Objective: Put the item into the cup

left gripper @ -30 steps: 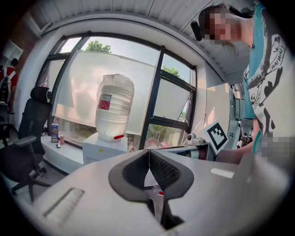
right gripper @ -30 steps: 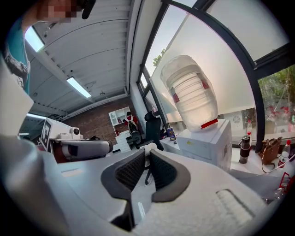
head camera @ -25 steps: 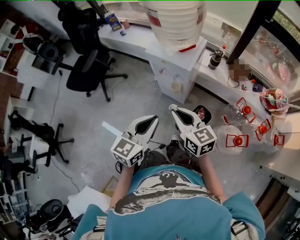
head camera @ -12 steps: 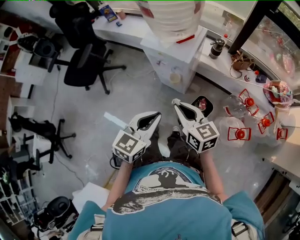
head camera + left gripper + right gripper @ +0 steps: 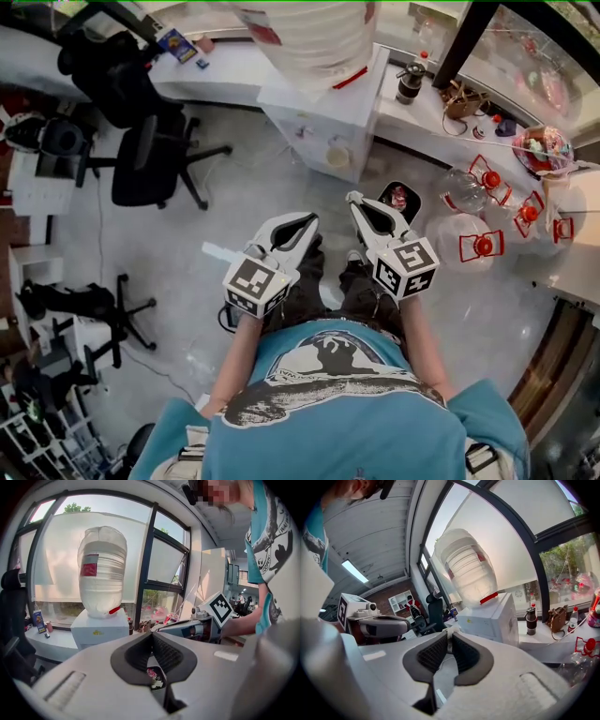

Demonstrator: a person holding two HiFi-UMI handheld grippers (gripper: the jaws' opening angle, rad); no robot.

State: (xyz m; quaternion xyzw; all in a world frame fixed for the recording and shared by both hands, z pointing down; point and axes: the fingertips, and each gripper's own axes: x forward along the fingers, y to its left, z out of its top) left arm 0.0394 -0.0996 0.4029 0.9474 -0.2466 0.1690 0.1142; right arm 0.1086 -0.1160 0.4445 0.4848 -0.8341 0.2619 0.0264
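No cup and no loose item shows clearly in any view. Both grippers are held side by side at waist height over the floor, in front of the person's teal shirt. My left gripper [image 5: 310, 218] [image 5: 151, 635] is shut, its ribbed pads meeting at the tips with nothing between them. My right gripper [image 5: 352, 198] [image 5: 450, 634] is also shut and empty. Each gripper view shows the other gripper's marker cube off to the side.
A water dispenser [image 5: 323, 103] with a large bottle [image 5: 309, 33] stands ahead against the window counter [image 5: 422, 117]. A small black bin [image 5: 398, 200] sits just past the right gripper. Empty water jugs [image 5: 464, 246] lie at the right. An office chair [image 5: 141, 155] stands at the left.
The head view has shifted, so the room sits a little further left and the dispenser higher. Both grippers stay shut, side by side, in nearly the same place.
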